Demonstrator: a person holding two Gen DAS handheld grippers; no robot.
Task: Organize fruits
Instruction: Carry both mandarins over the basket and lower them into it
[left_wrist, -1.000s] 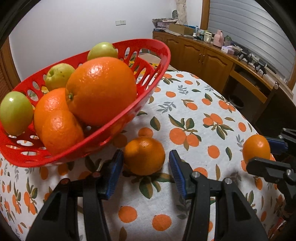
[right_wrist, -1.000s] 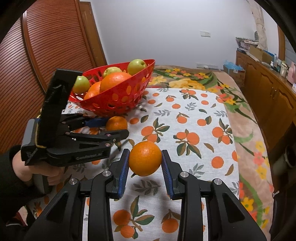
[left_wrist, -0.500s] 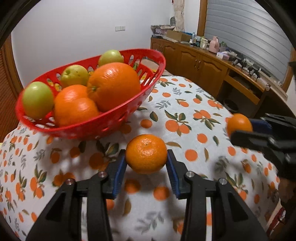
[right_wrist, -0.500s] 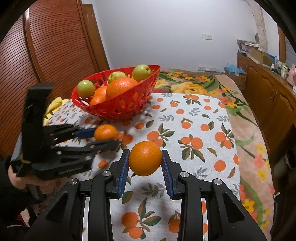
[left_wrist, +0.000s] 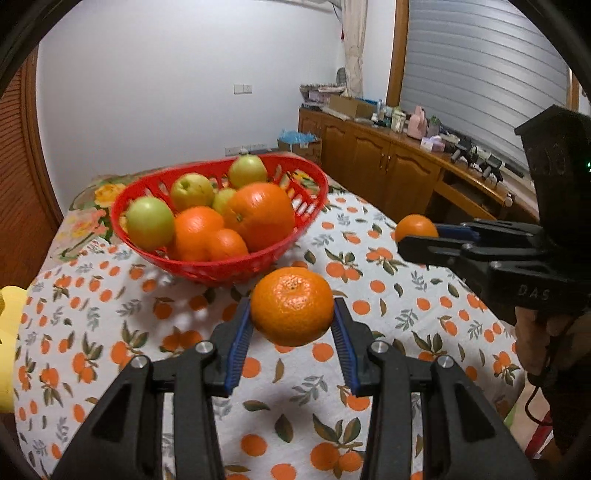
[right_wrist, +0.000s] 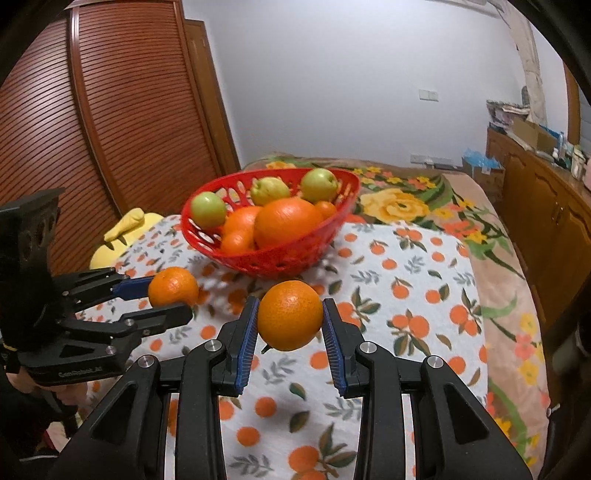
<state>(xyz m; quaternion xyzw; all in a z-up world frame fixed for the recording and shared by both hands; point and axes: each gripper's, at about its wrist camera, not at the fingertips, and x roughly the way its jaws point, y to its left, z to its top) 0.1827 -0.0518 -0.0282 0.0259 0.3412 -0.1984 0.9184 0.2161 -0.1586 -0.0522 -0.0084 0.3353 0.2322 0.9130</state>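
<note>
Orange-print tablecloth (left_wrist: 406, 317) now clear of loose fruit: left gripper (left_wrist: 291, 332) has lifted its mandarin (left_wrist: 291, 306), right gripper (right_wrist: 290, 332) clamps an orange (right_wrist: 290, 314). Both airborne near the red basket (left_wrist: 221, 266); drop-off next.

Two oranges (left_wrist: 291, 306) (right_wrist: 290, 315) held above the cloth — red basket (left_wrist: 236, 267) beyond, heaped with fruit.

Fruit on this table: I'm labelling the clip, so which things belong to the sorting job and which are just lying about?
Part of the job:
- mandarin in the left tongs
- orange in the right tongs
- red basket with oranges and green fruits

Lying about:
- yellow object at the table edge
- clutter on the wooden sideboard
- patterned tablecloth
</note>
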